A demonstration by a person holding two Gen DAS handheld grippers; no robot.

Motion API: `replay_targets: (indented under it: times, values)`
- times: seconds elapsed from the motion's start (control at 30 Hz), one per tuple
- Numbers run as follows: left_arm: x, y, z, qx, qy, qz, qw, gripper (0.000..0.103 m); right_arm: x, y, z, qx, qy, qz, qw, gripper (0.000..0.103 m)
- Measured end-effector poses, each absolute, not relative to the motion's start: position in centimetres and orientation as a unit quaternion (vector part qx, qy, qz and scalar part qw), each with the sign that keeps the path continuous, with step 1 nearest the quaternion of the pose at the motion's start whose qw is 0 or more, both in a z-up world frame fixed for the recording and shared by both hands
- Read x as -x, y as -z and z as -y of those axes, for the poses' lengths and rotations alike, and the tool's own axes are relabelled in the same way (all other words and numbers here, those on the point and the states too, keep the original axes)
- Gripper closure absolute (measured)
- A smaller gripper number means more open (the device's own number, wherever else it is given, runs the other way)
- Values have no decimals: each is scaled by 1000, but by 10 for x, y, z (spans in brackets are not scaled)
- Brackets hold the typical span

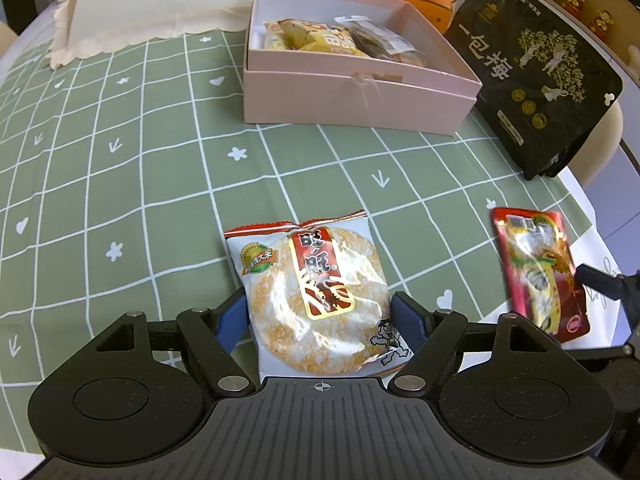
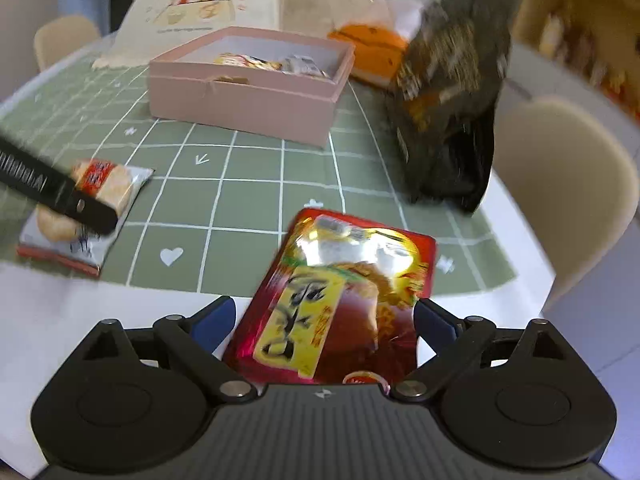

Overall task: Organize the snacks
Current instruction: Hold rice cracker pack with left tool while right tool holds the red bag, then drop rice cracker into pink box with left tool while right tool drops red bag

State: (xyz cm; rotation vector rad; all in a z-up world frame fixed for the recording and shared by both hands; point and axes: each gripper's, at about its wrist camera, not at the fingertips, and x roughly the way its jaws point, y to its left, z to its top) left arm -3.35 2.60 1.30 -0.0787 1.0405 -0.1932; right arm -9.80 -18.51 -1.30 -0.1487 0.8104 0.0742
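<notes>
Left gripper (image 1: 320, 316): jaws wide, straddling the rice cracker packet (image 1: 316, 292) flat on the green checked tablecloth (image 1: 120, 184); pads beside its edges, contact not discernible. Pink box (image 1: 360, 96) stands further back, with several snack packets inside. Right gripper (image 2: 322, 320): jaws spread wide around the red snack pouch (image 2: 340, 296) at the cloth's near edge, pads not pressing. Black bag (image 2: 452, 120) upright at far right, blurred.
</notes>
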Motion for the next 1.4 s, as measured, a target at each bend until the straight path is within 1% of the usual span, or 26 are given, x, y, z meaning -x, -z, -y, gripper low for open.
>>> replay_targets:
  times: [0.13, 0.37, 0.4, 0.77, 1.0, 1.07, 1.13, 1.17, 1.2, 1.4]
  values:
    - [34, -13, -25, 36, 92, -496, 863, 23, 91, 17, 202, 3, -34, -420, 907, 4]
    - [33, -13, -25, 35, 93, -496, 863, 23, 92, 19, 200, -8, -20, -416, 909, 2]
    - [33, -13, -25, 35, 93, -496, 863, 22, 91, 20, 201, -10, -12, -417, 909, 0]
    - [33, -13, -24, 31, 92, -496, 863, 22, 82, 22, 228, -47, 62, -409, 909, 0]
    - [34, -12, -25, 30, 94, -495, 863, 22, 80, 25, 236, -37, 46, -382, 922, 0]
    - [34, -12, -25, 29, 95, -495, 863, 23, 79, 24, 236, -33, 36, -385, 921, 0]
    - [34, -12, -25, 31, 95, -495, 863, 23, 83, 21, 233, -24, 22, -387, 922, 7]
    - [34, -12, -26, 32, 94, -494, 863, 23, 86, 19, 232, -19, 11, -384, 923, 14]
    - [34, -12, -26, 32, 94, -495, 863, 22, 89, 18, 230, -15, -3, -384, 923, 18]
    - [34, -13, -24, 31, 94, -495, 863, 22, 103, 9, 209, 44, -38, -381, 923, 25]
